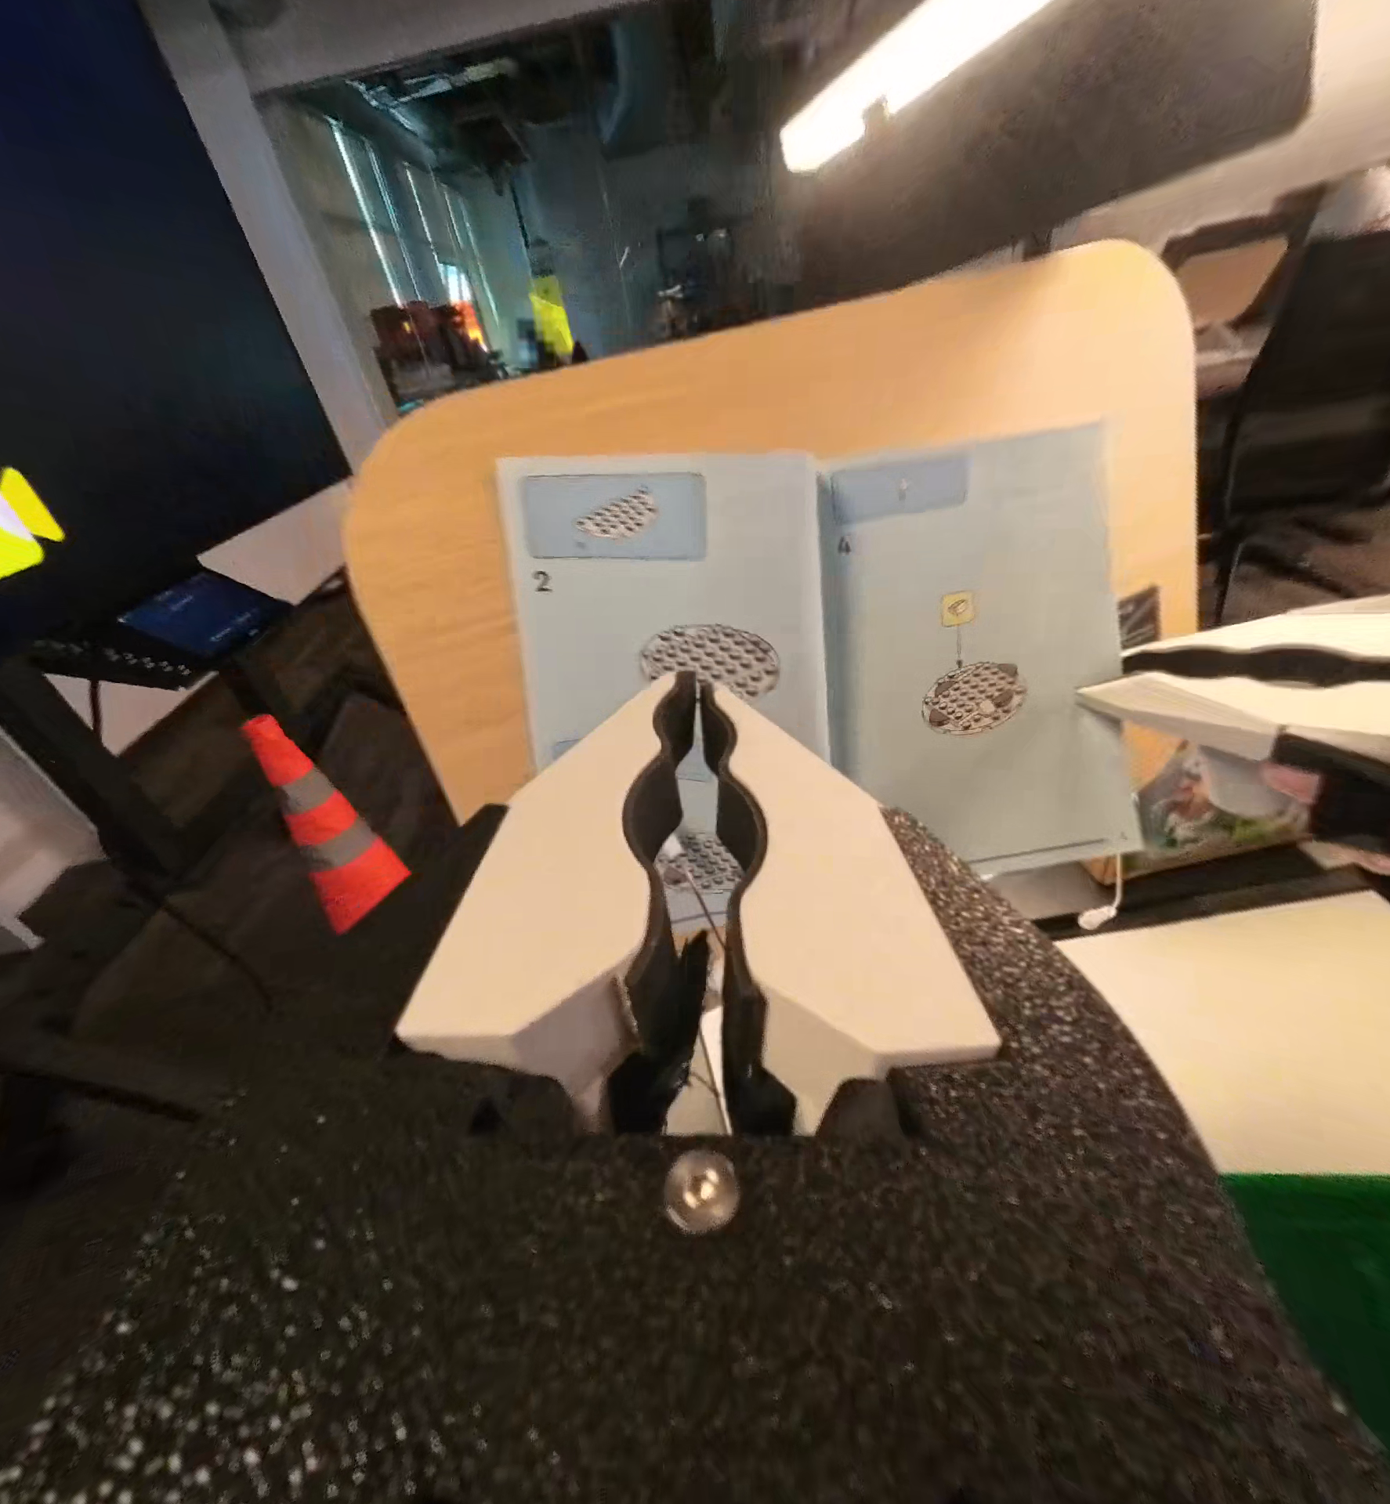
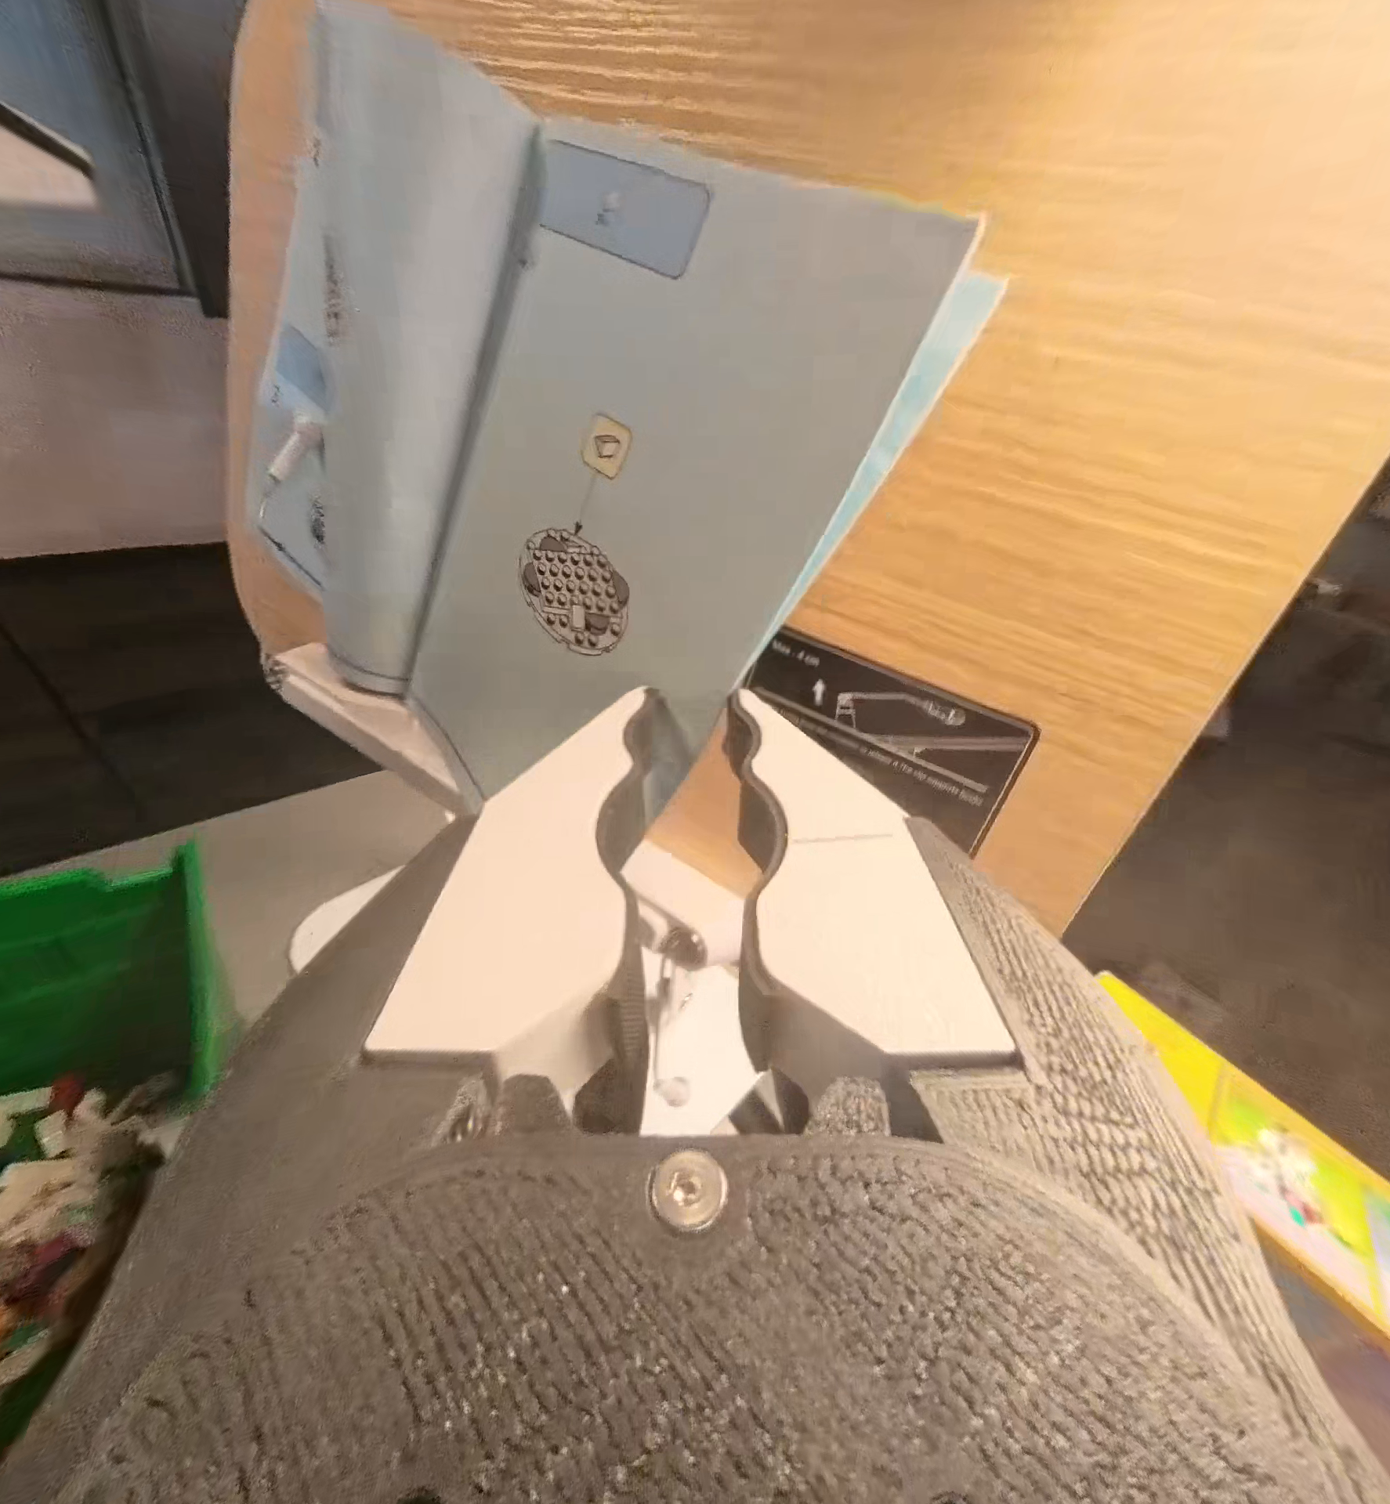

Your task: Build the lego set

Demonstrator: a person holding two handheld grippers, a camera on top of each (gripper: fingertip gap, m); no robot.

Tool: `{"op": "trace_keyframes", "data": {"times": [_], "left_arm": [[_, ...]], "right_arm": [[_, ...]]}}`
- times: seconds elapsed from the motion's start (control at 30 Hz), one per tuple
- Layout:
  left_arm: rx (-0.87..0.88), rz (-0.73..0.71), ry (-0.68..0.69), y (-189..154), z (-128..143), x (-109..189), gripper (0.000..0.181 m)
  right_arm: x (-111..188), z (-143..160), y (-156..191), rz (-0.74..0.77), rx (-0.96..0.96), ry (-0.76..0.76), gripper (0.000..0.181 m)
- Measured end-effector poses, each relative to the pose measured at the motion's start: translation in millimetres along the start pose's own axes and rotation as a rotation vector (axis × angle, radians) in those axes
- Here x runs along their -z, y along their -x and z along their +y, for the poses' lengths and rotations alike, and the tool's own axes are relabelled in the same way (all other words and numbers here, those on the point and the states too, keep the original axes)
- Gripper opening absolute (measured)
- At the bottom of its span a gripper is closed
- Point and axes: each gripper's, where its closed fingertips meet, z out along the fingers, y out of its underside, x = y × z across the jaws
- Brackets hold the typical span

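An open pale-blue instruction booklet (image 1: 960, 570) stands on a white stand (image 2: 374, 732) against a wooden board (image 1: 757, 391). My left gripper (image 1: 696, 684) is shut and empty, held in the air in front of the booklet's left page. My right gripper (image 2: 692, 696) is open. The lower corner of the booklet's right page (image 2: 675, 407) lies between its fingers, close to the left finger (image 2: 627, 724), with bare space before the right finger (image 2: 757, 732). In the left wrist view the right gripper (image 1: 1103, 671) sits at that page's right edge.
A green bin (image 2: 65, 960) of loose lego pieces (image 2: 16, 1180) is at the lower left; it also shows in the left wrist view (image 1: 1343, 1302). A yellow box (image 2: 1286, 1180) lies to the right. An orange cone (image 1: 325, 814) and a dark monitor (image 1: 65, 325) are to the left. The tips of one gripper are about 20 centimetres away from the tips of the other.
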Motion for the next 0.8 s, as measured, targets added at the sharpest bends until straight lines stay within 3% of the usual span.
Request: {"op": "trace_keyframes", "data": {"times": [0.13,0.3,0.33,0.4,0.43,0.6,0.67,0.8], "left_arm": [[0.004,0.069,0.064,3,6,2,0.0],[-0.085,-0.087,0.145,32,29,-4,0.0],[-0.072,-0.087,0.11,34,27,-6,0.009],[-0.018,-0.031,-0.008,28,14,-7,0.055],[0.001,-0.001,-0.068,26,5,-7,0.069],[0.005,0.139,-0.246,25,-32,-11,0.078],[-0.006,0.204,-0.244,26,-37,-20,0.083],[-0.073,0.299,-0.224,25,-44,-31,0.071]], "right_arm": [[-6,-16,-6,-0.007,0.146,-0.009,0.0],[-11,-21,-14,-0.031,0.273,0.079,0.0],[-11,-20,-14,-0.042,0.269,0.086,0.0],[-11,-19,-15,-0.048,0.286,0.096,0.0],[-11,-18,-16,-0.052,0.298,0.098,0.0],[-11,-17,-16,-0.063,0.306,0.106,0.0],[-12,-17,-16,-0.068,0.305,0.106,0.0],[-12,-17,-16,-0.078,0.312,0.106,0.0]]}}
